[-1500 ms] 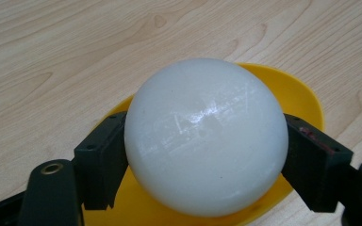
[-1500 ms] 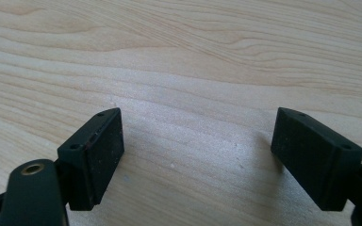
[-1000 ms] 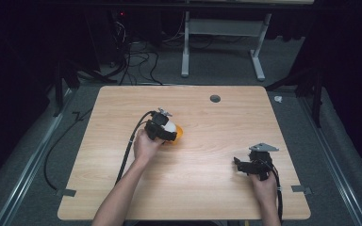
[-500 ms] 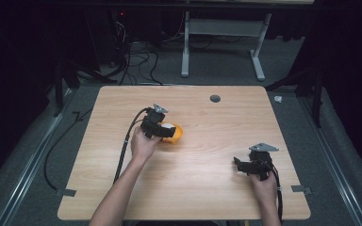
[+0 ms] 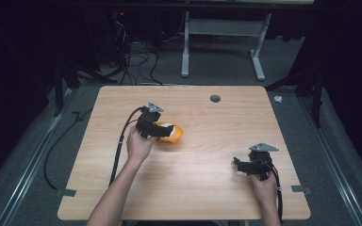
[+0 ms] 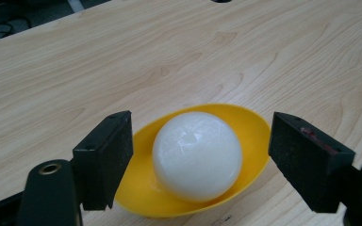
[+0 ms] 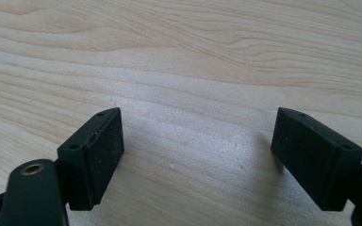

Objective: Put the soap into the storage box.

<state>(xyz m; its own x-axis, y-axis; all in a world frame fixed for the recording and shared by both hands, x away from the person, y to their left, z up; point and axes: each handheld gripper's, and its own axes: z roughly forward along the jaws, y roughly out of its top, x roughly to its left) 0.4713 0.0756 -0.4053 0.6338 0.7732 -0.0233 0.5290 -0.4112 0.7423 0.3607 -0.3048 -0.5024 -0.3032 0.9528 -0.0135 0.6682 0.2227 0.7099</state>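
Ball: a white ball (image 6: 197, 155) sits inside a shallow yellow bowl (image 6: 252, 123).
Bowl: it rests on the wooden table (image 5: 207, 188), at about 9 o'clock from the table's middle in the high view.
Left gripper (image 5: 162, 133): its jaws are spread wide, one on each side of the bowl, with the ball between them and untouched. The 9 o'clock pad overlaps the rim in the left gripper view, perhaps without touching it.
Left hand (image 5: 139, 146): at 7 o'clock from the bowl.
Right gripper (image 7: 198, 155): at 4 o'clock from the bowl and well apart, with its jaws spread over bare wood.
Round hole (image 5: 215, 98): at 1 o'clock from the bowl.
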